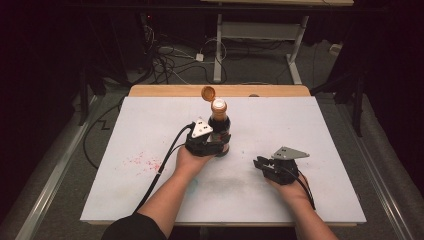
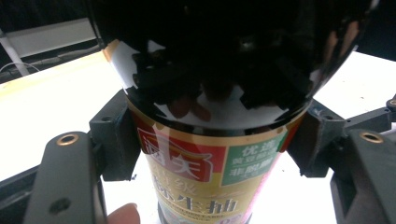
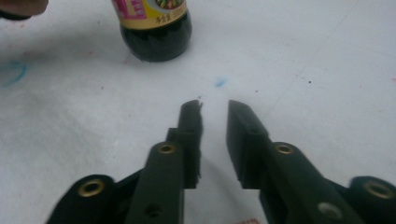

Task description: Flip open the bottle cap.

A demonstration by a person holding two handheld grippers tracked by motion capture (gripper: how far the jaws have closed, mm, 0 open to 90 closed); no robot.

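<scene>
Forearms aside, left tool [image 1: 212, 142] clamps the soy sauce bottle [image 1: 219, 122] mid-label; heavy, slick glass, flip cap [image 1: 208, 93] open at 11 o'clock. Right tool [image 3: 215, 116] slightly open, empty.

the one tall obstacle on the white board [image 1: 150, 125] is the dark bottle [image 1: 219, 125], upright near the centre with its flip cap [image 1: 208, 93] hanging open toward eleven o'clock. the left gripper [image 1: 220, 145] blocks its six o'clock side. the right gripper [image 1: 259, 164] sits low at the bottle's four o'clock, apart from it. from twelve round to three o'clock the board lies bare.
</scene>
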